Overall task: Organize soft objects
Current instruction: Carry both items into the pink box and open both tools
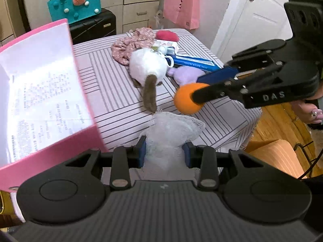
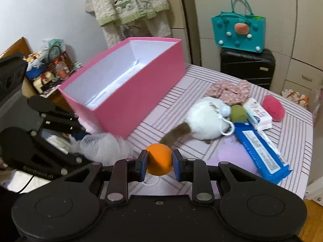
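Note:
My left gripper [image 1: 164, 151] is shut on a white mesh bath puff [image 1: 171, 133], held above the striped table, right of the pink box [image 1: 40, 92]. In the right wrist view the same puff [image 2: 105, 147] shows beside the pink box [image 2: 129, 92], whose white inside holds a printed sheet. My right gripper [image 2: 159, 162] is shut on an orange soft ball [image 2: 159, 159]; from the left wrist it shows as the orange ball [image 1: 187, 98] pinched in black fingers. A white plush toy with a brown tail [image 2: 203, 121] lies on the table.
On the table lie a floral cloth [image 2: 230, 90], a red puff [image 2: 273, 109], a green ball [image 2: 238, 114], a lilac plush [image 2: 236, 155], a blue packet [image 2: 260, 149] and a white packet [image 2: 257, 114]. Behind stand a black suitcase [image 2: 248, 66] with a teal bag [image 2: 238, 32].

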A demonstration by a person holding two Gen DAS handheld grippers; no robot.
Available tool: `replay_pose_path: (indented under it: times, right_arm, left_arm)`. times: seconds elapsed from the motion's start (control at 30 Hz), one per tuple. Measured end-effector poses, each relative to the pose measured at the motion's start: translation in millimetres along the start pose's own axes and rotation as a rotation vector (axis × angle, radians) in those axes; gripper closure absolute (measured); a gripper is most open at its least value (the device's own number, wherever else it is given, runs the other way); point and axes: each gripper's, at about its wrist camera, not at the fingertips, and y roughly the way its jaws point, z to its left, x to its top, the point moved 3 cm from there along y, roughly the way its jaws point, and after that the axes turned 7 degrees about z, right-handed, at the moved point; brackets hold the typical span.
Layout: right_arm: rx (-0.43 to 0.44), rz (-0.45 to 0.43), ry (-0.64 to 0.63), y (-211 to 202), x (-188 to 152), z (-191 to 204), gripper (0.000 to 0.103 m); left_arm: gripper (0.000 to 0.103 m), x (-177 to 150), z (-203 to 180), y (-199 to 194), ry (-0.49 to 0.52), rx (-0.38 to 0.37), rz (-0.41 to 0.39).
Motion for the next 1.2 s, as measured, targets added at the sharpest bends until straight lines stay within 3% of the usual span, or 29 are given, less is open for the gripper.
replay_pose_path:
  times: [0.17, 0.33, 0.57, 0.83, 1.0, 1.2]
  right_arm:
    - [0.057, 0.046, -0.04, -6.5, 14.9, 18.2, 0.072]
    - [0.055, 0.09, -0.092, -9.1, 34.0, 34.8, 0.072]
    - [0.034, 0.018, -0.146, -26.6, 69.5, 58.6, 0.072]
    - [0.032, -0.053, -0.156, -25.9, 118.3, 71.5, 0.072]
    - [0.046, -0.068, -0.17, -13.2, 151.6, 77.1, 0.072]
    - [0.055, -0.053, -0.149, 22.6, 178.6, 75.9, 0.072]
  left_arm:
    - [0.068, 0.2, 6.3, -28.0, 0.031, 0.009, -0.017]
    - [0.068, 2.7, 13.6, -47.2, 0.059, 0.025, -0.056]
    - [0.068, 12.7, 39.6, -81.5, 0.067, 0.053, -0.146]
    - [0.068, 28.0, 81.8, -120.1, 0.059, 0.16, -0.261]
    - [0.068, 39.2, 117.8, -127.3, -0.011, 0.226, -0.317]
    - [0.068, 58.3, 153.8, -101.5, -0.053, 0.286, -0.272]
